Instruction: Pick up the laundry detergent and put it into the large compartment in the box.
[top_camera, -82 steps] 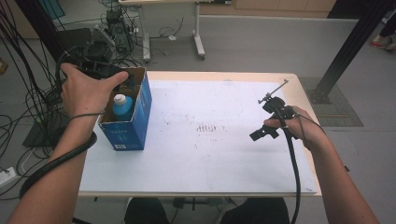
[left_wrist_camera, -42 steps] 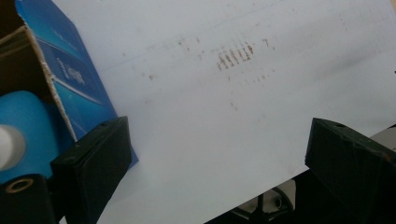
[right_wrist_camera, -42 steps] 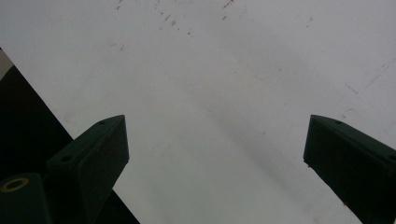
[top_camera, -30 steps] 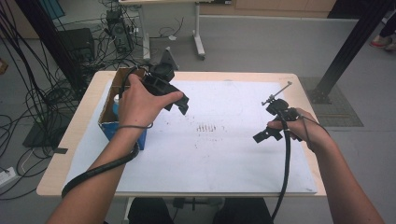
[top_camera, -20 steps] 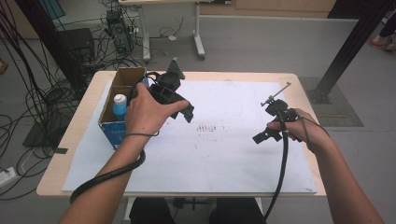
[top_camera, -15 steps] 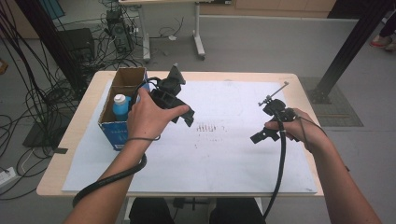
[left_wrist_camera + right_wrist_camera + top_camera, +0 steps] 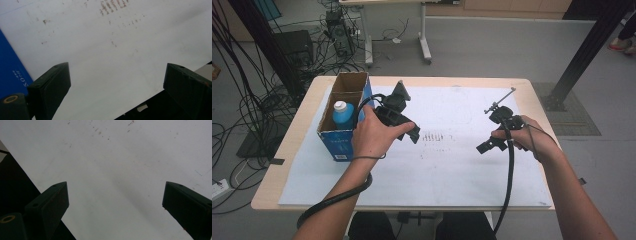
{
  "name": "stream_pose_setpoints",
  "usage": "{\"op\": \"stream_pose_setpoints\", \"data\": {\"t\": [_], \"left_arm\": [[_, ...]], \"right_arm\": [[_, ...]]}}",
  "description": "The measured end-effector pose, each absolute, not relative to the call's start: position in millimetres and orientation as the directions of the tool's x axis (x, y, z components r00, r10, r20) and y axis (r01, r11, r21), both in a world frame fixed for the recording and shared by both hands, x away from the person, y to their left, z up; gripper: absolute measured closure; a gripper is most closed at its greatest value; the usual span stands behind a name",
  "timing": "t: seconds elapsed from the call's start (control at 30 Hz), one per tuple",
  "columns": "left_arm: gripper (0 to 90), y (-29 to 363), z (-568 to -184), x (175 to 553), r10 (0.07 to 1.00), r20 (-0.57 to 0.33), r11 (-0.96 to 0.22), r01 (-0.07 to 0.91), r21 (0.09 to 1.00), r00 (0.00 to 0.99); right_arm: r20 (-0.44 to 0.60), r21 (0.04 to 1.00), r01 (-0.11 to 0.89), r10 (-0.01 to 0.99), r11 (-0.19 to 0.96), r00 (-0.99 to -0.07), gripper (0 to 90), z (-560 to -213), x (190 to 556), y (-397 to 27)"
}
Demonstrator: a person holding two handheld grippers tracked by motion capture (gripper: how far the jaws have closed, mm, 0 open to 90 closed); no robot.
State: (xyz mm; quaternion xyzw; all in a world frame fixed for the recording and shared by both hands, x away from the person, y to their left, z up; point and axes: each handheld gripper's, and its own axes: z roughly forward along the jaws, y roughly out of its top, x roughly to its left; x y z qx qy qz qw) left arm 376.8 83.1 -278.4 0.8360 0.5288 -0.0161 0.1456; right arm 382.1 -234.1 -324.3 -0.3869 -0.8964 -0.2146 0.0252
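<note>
1. Worktop (image 7: 287,165): light wooden top, mostly covered by a large white paper sheet (image 7: 452,165) with faint rows of brownish marks near its middle.
2. My left tool (image 7: 412,131): held in my left hand (image 7: 372,135) above the sheet, just right of the cardboard box. In the left gripper view its two black jaws stand wide apart with nothing between them, only stained white paper below (image 7: 112,62).
3. Blue side of the box visible at the left edge of the left gripper view (image 7: 10,72), close beside my left jaw; contact cannot be told.
4. Cardboard box (image 7: 343,120): open-topped, blue outer sides, brown inside, standing at the left part of the worktop, partly on the sheet's left edge.
5. Blue bottle with a white cap (image 7: 342,114): upright inside the box, in its nearer part.
6. My right tool (image 7: 484,146): held in my right hand (image 7: 519,136) over the right side of the sheet, well apart from the left tool. In the right gripper view the jaws are spread wide and empty, over plain white paper (image 7: 120,175).
7. Black cables trail from both tools back toward me past the near edge of the worktop.
</note>
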Motion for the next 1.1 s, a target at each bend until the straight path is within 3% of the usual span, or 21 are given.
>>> {"op": "stream_pose_setpoints", "data": {"t": [0.6, 1.1], "left_arm": [[7.8, 93.5, -318.7, 380.0, 0.892, -0.203, -0.368, 0.91, 0.189, 0.403], [7.8, 93.3, -327.8, 378.0, 0.893, -0.213, -0.362, 0.914, 0.182, 0.396]], "right_arm": [[0.215, 0.359, 0.704, 0.679, 0.613, -0.701, 6.6, -327.4, 384.1, -229.0], [0.215, 0.359, 0.7, 0.675, 0.617, -0.705, 6.5, -328.1, 383.8, -226.8]]}}
